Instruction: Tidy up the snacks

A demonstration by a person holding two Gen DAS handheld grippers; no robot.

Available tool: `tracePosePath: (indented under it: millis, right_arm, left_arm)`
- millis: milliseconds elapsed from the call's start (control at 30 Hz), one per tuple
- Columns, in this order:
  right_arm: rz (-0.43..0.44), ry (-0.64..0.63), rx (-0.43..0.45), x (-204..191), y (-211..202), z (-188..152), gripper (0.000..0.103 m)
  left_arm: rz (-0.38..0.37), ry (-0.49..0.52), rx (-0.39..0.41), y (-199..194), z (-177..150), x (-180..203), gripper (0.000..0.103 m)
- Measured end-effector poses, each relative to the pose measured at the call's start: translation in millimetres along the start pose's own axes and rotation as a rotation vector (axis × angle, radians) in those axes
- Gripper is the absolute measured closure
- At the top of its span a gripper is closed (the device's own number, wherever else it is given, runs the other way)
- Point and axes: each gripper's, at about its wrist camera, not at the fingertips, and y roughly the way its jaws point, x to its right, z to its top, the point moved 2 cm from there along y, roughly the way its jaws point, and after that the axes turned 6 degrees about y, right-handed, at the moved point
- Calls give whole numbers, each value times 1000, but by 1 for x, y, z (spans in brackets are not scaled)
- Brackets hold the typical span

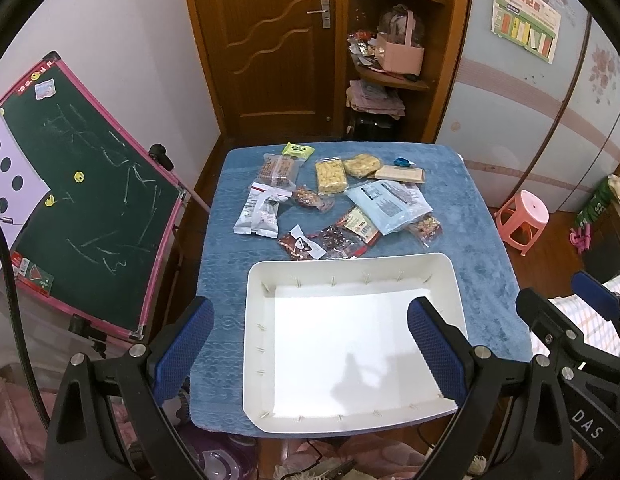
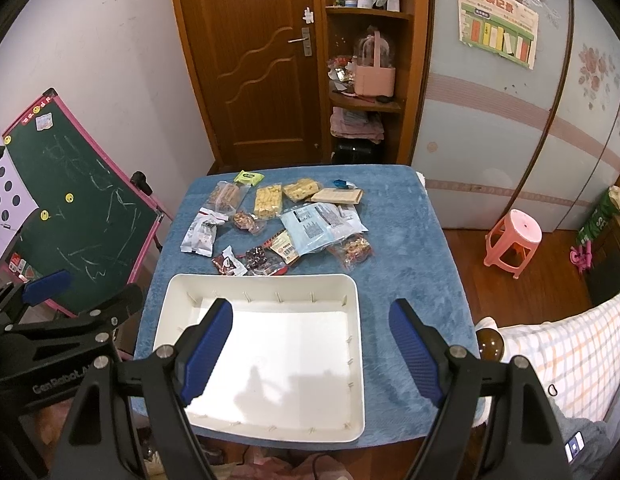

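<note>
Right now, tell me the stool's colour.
Pink; the stool shows best in the right wrist view.

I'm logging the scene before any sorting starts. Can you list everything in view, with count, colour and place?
Tray: one, white, nothing in it, near edge of the table.
Table cover: one, blue, over the whole table.
Snack packets: about a dozen, mixed colours, scattered beyond the tray.
Pale blue packet: one, the largest, right of the pile.
Silver packet: one, left of the pile.
Green packet: one, far edge.
Chalkboard: one, green with pink frame, left of the table.
Stool: one, pink, on the floor at right.
Door: one, brown, behind the table.
Pink basket: one, on the shelf.
Left tool: open, above the tray.
Right tool: open, above the tray.
</note>
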Motion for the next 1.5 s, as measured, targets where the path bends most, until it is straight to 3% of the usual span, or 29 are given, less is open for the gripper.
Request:
tracePosePath:
  millis: [833,1233,1500]
  right_arm:
    - [-14,24,5,-15,-2,4,22]
    - [-53,104,34,-20,-8,21,22]
    - [-96,116,77,-14,-19,47,22]
  left_arm:
    - [-28,21,13,-2,8,-15,6]
    - [-87,64,79,-7,22,-41,6]
    - [-119,61,167,-14,50,-71,6]
